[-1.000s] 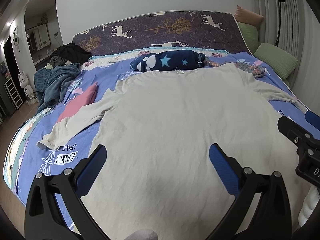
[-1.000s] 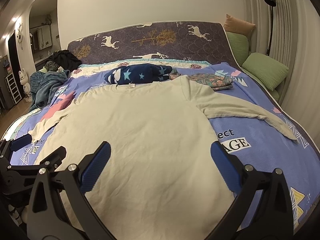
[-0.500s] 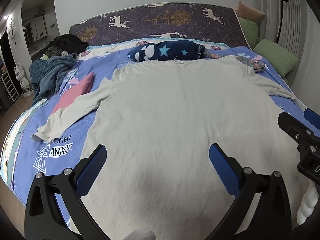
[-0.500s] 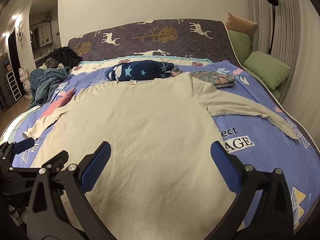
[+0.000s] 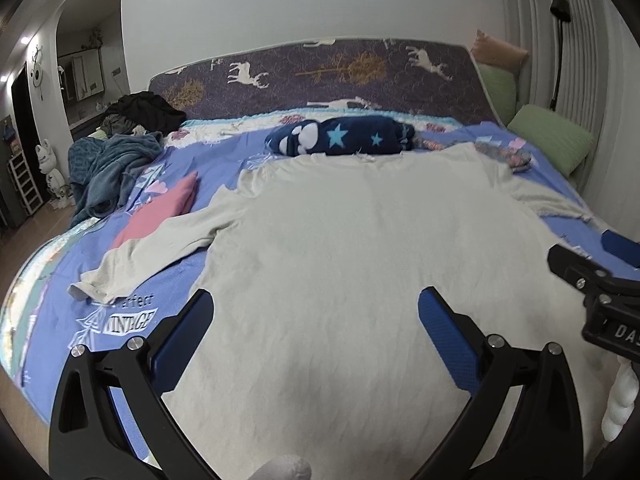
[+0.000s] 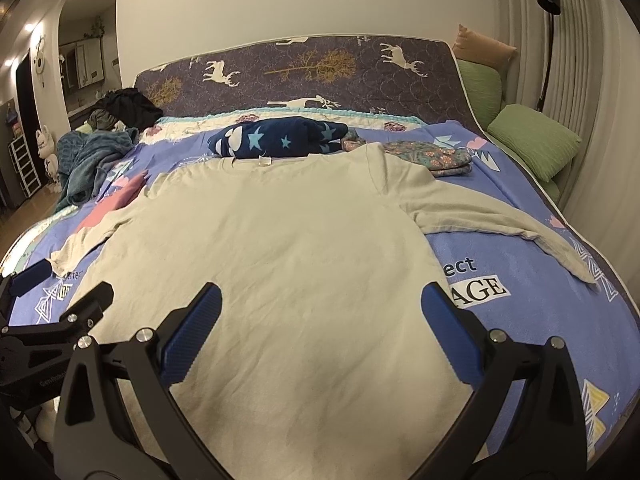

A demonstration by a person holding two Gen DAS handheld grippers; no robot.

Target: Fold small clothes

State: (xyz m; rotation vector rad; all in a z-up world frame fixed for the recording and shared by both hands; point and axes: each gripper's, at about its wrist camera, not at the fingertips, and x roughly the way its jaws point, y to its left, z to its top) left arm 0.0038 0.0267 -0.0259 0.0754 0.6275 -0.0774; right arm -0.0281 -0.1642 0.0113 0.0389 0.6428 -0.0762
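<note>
A cream long-sleeved shirt (image 5: pixel 352 248) lies spread flat on the bed, collar at the far end, both sleeves out to the sides; it also shows in the right wrist view (image 6: pixel 288 248). My left gripper (image 5: pixel 316 320) is open and empty above the shirt's near hem. My right gripper (image 6: pixel 320 312) is open and empty above the same hem, further right. Each gripper shows at the edge of the other's view: the right gripper (image 5: pixel 600 280) in the left wrist view, the left gripper (image 6: pixel 44 300) in the right wrist view.
The bed has a blue printed cover (image 6: pixel 520 312). A navy star blanket (image 5: pixel 340 142) lies behind the collar. A pink garment (image 5: pixel 160 212) and a teal blanket (image 5: pixel 104 168) lie left. A folded patterned cloth (image 6: pixel 432 158) and green pillows (image 6: pixel 532 140) sit right.
Both grippers stay open over the hem. The left view has shifted slightly, and the left sleeve sits a little nearer and lower in frame.
</note>
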